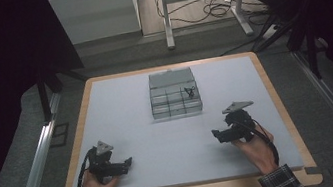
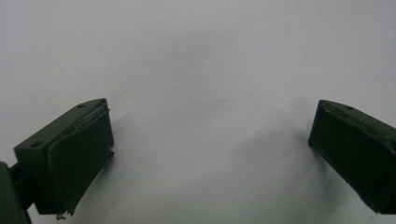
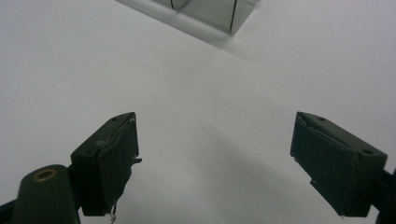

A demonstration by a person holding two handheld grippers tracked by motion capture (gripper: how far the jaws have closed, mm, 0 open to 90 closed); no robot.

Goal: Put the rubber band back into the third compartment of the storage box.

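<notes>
On the grey mat [image 1: 131, 109], compartment box [image 1: 173, 93] well beyond both tongs, left tongs [image 1: 126, 164] spread, right tongs [image 1: 217, 135] spread.

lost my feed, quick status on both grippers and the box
Left gripper open, empty. Right gripper open, empty. Compartment box mid-table, untouched. Nothing between.

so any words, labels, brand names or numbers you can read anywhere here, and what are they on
None can be read in any view.
Clear compartment box: no label or print shows; the small dark item in one right-hand compartment is too small to tell what it is.
Left tool and right tool: plain black pads, no markings.
Grey table mat: blank.
</notes>
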